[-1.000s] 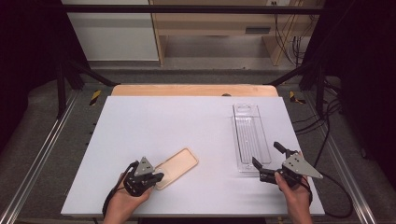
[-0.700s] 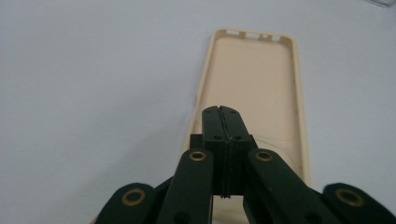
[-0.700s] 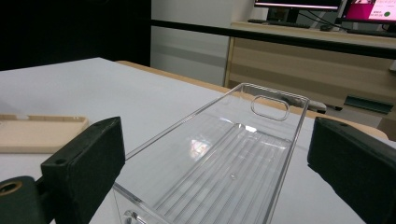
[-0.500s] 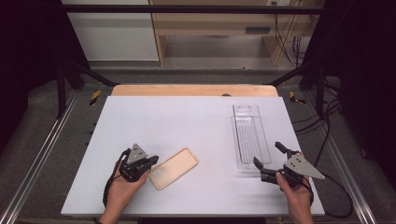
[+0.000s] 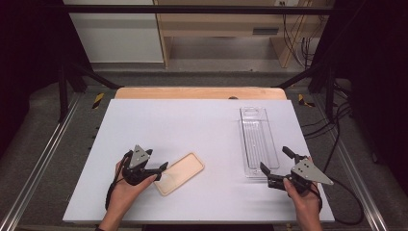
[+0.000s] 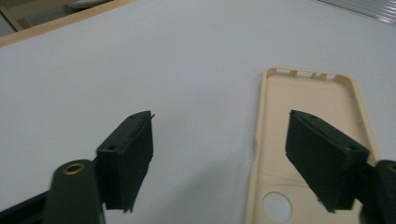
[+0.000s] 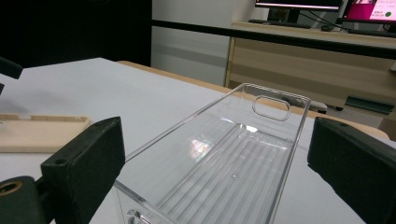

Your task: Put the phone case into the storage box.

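Note:
A beige phone case (image 5: pixel 180 173) lies hollow side up on the white table, near the front left. My left gripper (image 5: pixel 161 171) is at its near-left end, and its jaws have just been opening. In the left gripper view the left gripper (image 6: pixel 219 121) stands open: one jaw hangs over the phone case (image 6: pixel 299 93), the other over bare table, and the pads press on nothing. A clear plastic tray (image 5: pixel 257 139) lies lengthwise at the right. My right gripper (image 5: pixel 275 159) is open at its near end, its jaws either side of the tray (image 7: pixel 233 158) without touching it.
The white table top (image 5: pixel 192 125) has a wooden strip (image 5: pixel 199 93) along its far edge. Metal rails (image 5: pixel 43 159) run along both sides, and cables (image 5: pixel 337 130) hang at the right. A wooden bench (image 7: pixel 327 60) stands behind the table.
My left gripper has drawn back a little to the left and its jaws have gone from shut to open. The phone case lies about where it was. The right hand has kept still.

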A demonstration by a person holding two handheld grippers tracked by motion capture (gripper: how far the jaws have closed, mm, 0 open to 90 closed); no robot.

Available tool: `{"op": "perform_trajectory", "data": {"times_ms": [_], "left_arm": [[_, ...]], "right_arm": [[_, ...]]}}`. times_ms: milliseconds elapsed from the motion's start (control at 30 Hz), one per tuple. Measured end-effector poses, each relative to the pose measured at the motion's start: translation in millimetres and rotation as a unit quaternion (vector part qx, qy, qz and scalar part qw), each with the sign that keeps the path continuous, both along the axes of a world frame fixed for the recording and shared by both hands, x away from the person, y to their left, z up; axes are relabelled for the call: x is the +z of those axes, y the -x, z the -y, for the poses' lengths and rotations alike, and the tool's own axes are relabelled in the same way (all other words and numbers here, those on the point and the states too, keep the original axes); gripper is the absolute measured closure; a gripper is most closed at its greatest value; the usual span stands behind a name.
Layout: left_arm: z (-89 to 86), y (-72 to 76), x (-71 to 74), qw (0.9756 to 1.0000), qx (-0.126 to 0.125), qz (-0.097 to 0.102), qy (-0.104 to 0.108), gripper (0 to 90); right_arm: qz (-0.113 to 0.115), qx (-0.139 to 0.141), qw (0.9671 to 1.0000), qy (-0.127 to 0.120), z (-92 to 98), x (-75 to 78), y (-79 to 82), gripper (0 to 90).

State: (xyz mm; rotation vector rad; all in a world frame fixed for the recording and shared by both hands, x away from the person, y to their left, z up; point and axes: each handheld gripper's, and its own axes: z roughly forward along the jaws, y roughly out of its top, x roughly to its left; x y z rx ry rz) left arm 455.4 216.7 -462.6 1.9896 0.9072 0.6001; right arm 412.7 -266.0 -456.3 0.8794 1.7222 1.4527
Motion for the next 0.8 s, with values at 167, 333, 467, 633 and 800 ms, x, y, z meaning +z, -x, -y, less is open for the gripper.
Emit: {"op": "perform_trajectory", "data": {"times_ms": [167, 333, 467, 633, 800], "left_arm": [[-4.6, -2.5, -2.5, 0.9997, 0.0, -0.022, 0.014, 6.1], [-13.6, -6.4, -7.1, 0.998, 0.008, -0.058, 0.022, 5.7], [-12.2, -6.7, -8.4, 0.9974, -0.005, -0.072, 0.009, 9.0], [-8.0, -5.5, -8.2, 0.9972, -0.011, -0.074, -0.01, 12.1], [-7.4, -5.5, -9.5, 0.9967, -0.013, -0.077, -0.018, 13.6]], "right_arm": [[0.0, -0.001, 1.0, -0.004, 1.0, 0.3, 0.1, 4.5], [-0.001, 0.0, 1.0, -0.003, 0.2, 0.2, 0.2, 4.5], [0.0, 0.0, 1.0, -0.005, 1.2, 0.4, -0.1, 4.5], [0.001, 0.001, 1.0, -0.005, 1.5, 0.6, 0.2, 4.5], [-0.001, 0.001, 1.0, -0.002, 0.5, -0.2, -0.6, 4.5]]}}
